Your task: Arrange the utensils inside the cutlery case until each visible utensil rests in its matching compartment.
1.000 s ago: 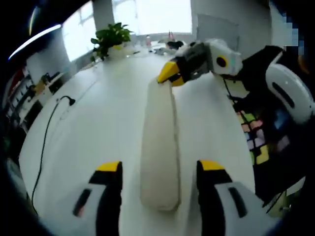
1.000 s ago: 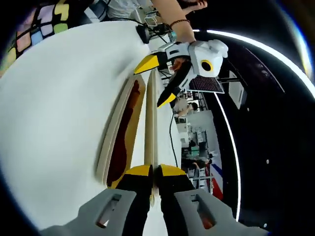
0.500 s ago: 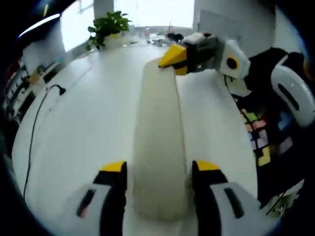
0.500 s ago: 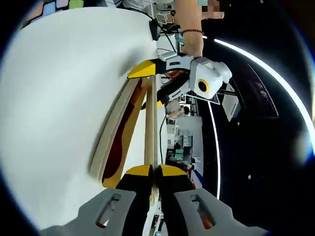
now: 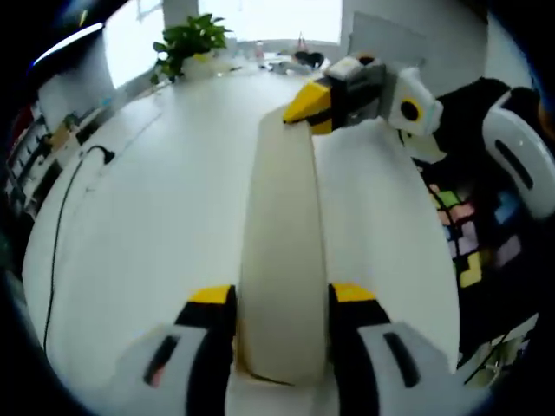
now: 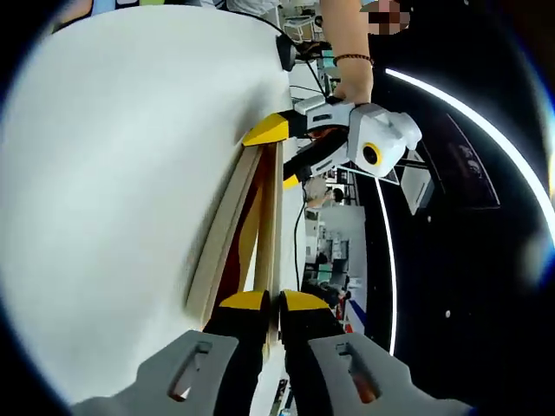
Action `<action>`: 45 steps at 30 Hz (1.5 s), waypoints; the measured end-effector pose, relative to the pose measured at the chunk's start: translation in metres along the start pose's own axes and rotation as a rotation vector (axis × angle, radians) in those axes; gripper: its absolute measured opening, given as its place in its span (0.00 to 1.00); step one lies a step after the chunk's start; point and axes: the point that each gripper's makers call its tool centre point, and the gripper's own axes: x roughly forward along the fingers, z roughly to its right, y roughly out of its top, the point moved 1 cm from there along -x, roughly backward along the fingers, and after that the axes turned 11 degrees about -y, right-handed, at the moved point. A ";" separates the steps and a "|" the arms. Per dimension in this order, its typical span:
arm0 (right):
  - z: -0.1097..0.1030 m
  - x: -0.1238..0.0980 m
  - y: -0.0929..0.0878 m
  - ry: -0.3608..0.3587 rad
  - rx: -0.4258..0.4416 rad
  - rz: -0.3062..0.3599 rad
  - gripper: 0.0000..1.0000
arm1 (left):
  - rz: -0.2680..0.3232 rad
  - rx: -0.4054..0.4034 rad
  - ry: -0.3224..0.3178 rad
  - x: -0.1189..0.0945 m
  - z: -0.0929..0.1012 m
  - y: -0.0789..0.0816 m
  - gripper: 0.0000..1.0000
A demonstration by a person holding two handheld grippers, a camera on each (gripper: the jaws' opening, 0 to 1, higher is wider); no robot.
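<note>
both grippers grasp the cutlery case on the white surface: left gripper at its near end, right gripper clenched on its lid edge.

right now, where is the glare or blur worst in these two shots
Left gripper view: the windows behind the potted plant are blown out white, and the cutlery case lid looks soft and slightly blurred. Right gripper view: the white table is overexposed and featureless, the room beyond dark, fisheye bending everything.
</note>
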 end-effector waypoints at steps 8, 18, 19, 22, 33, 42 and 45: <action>-0.003 -0.011 -0.017 0.012 0.078 -0.022 0.16 | -0.009 0.023 0.002 0.002 0.000 -0.003 0.41; -0.016 -0.044 -0.054 0.080 0.509 -0.120 0.18 | -0.031 0.031 0.001 0.010 0.005 -0.003 0.42; -0.018 -0.046 -0.056 0.082 0.547 -0.123 0.19 | -0.035 0.035 -0.002 0.010 0.006 -0.004 0.42; -0.016 -0.054 -0.058 0.090 0.761 -0.126 0.20 | -0.037 0.035 -0.006 0.010 0.004 -0.004 0.42; -0.020 -0.051 -0.031 0.367 2.096 -0.116 0.21 | -0.011 0.041 0.003 0.006 0.000 -0.005 0.45; -0.023 -0.026 -0.041 0.317 2.533 -0.137 0.22 | -0.001 0.063 -0.006 0.003 0.000 -0.005 0.46; -0.022 -0.022 -0.041 0.312 2.533 -0.140 0.21 | 0.003 0.070 -0.011 0.003 -0.001 -0.005 0.46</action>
